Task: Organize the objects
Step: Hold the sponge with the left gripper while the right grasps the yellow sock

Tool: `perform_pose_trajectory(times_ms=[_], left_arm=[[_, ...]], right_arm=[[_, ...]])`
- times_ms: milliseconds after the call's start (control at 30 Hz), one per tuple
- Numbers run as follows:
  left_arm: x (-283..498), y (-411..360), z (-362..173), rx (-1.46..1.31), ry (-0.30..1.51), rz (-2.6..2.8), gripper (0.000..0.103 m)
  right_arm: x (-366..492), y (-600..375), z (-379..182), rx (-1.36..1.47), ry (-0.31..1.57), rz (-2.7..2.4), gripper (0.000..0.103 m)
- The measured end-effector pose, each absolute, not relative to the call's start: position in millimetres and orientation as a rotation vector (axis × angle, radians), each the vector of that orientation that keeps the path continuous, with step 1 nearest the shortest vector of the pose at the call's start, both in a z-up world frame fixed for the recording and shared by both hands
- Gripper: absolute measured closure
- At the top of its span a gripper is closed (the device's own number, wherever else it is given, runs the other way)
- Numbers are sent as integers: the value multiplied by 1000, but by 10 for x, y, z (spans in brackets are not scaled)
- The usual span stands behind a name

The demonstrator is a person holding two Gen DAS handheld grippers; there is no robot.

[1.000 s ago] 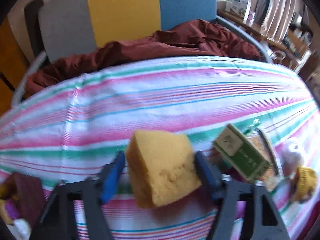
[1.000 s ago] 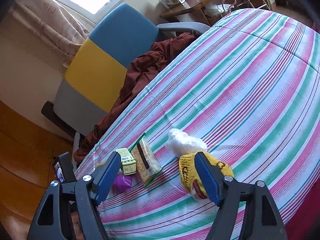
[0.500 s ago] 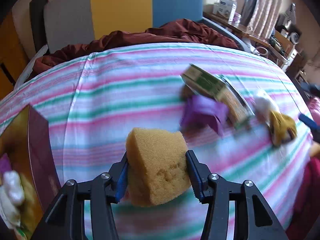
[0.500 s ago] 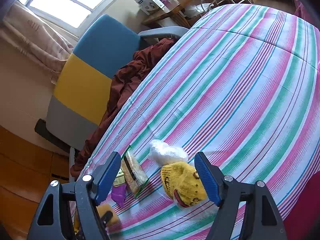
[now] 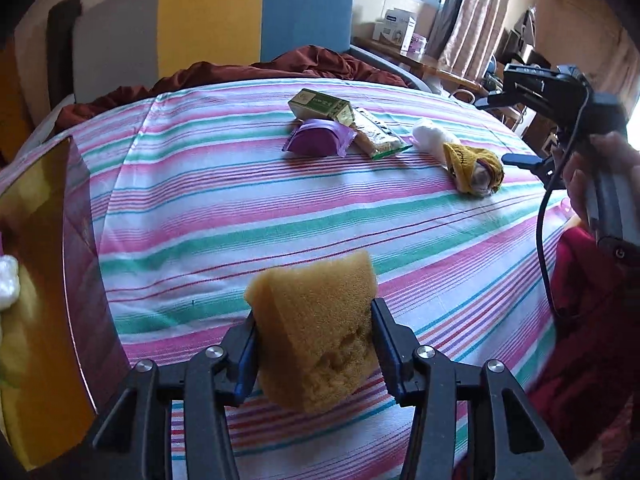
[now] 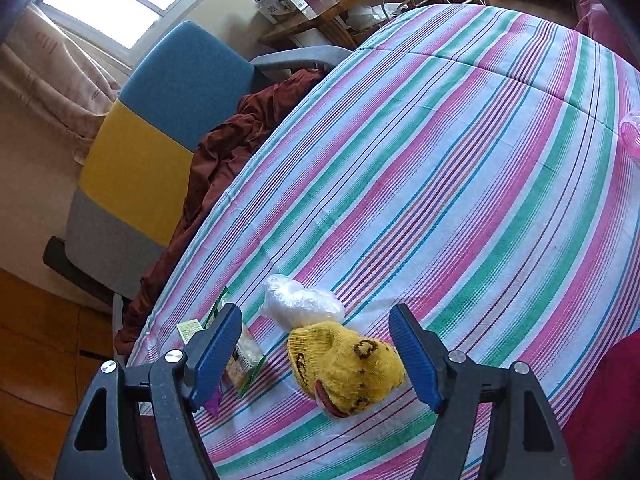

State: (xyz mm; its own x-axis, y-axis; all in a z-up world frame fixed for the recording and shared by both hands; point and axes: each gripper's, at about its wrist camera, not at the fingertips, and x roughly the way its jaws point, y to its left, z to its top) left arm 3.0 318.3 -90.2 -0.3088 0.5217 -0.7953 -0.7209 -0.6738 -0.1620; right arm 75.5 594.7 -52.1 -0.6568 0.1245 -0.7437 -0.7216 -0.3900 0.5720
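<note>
Left wrist: left claw (image 5: pixel 314 344) was closing on the sponge (image 5: pixel 320 330), held above the striped bed (image 5: pixel 240 200), its long axis pointing up and away.
Right wrist: right claw (image 6: pixel 316 350) stood wide around the yellow sock (image 6: pixel 348 364), pads clear, sock's long axis running across the jaws.

Sock (image 5: pixel 474 164) right of wrapper (image 5: pixel 318 142)
</note>
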Motion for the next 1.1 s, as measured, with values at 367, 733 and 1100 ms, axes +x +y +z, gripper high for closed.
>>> perform_pose_trajectory(times_ms=[367, 733, 1100], left_arm=[[64, 3102, -961, -1062, 255, 2045, 52], [55, 3071, -986, -1031, 229, 2038, 52], [50, 3072, -990, -1028, 223, 2037, 52]], right_arm=[[631, 5831, -432, -882, 1124, 2105, 26], [534, 5821, -591, -1028, 1082, 2056, 26], [324, 5676, -804, -1273, 919, 1985, 27]])
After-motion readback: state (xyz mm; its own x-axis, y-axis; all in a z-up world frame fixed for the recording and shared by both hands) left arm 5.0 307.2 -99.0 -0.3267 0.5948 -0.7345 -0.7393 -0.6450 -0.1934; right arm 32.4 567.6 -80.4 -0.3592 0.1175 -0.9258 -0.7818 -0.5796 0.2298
